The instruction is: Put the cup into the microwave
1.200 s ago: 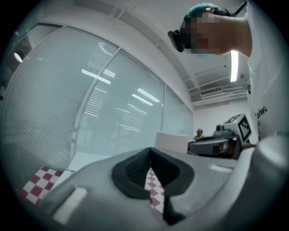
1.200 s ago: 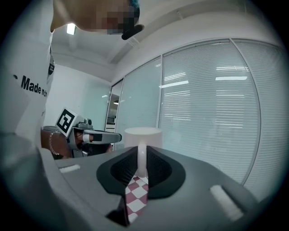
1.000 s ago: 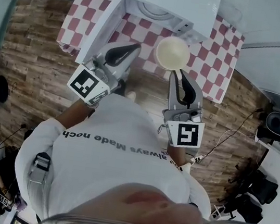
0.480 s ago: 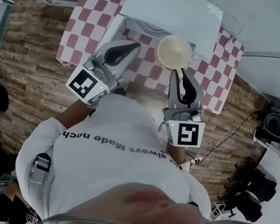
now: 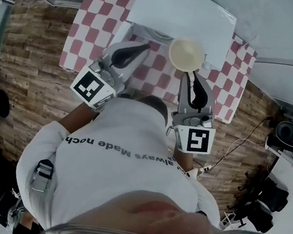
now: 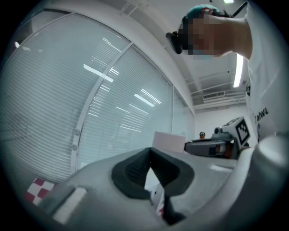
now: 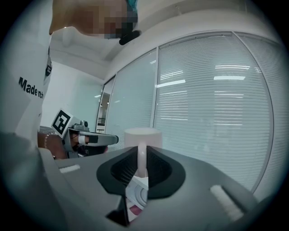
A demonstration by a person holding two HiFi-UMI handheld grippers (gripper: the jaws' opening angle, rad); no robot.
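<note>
A cream cup point(image 5: 187, 54) hangs upright in front of the white microwave point(image 5: 179, 11), just at its open front. My right gripper point(image 5: 189, 74) is shut on the cup's handle; in the right gripper view the handle point(image 7: 142, 158) stands between the pads with the cup's body point(image 7: 142, 135) beyond. The microwave's turntable point(image 7: 137, 196) shows below the jaws. The microwave door point(image 5: 120, 33) stands open at the left. My left gripper point(image 5: 146, 47) hovers beside that door, left of the cup, shut with nothing in it point(image 6: 150, 151).
The microwave sits on a table with a red-and-white checked cloth point(image 5: 90, 17). Wooden floor point(image 5: 27, 67) surrounds it. Cables point(image 5: 242, 140) and black equipment point(image 5: 292, 134) lie at the right. Glass walls with blinds point(image 6: 67, 99) stand behind.
The right gripper has carried the cup closer to the microwave's open front. The left gripper has kept its place beside the door.
</note>
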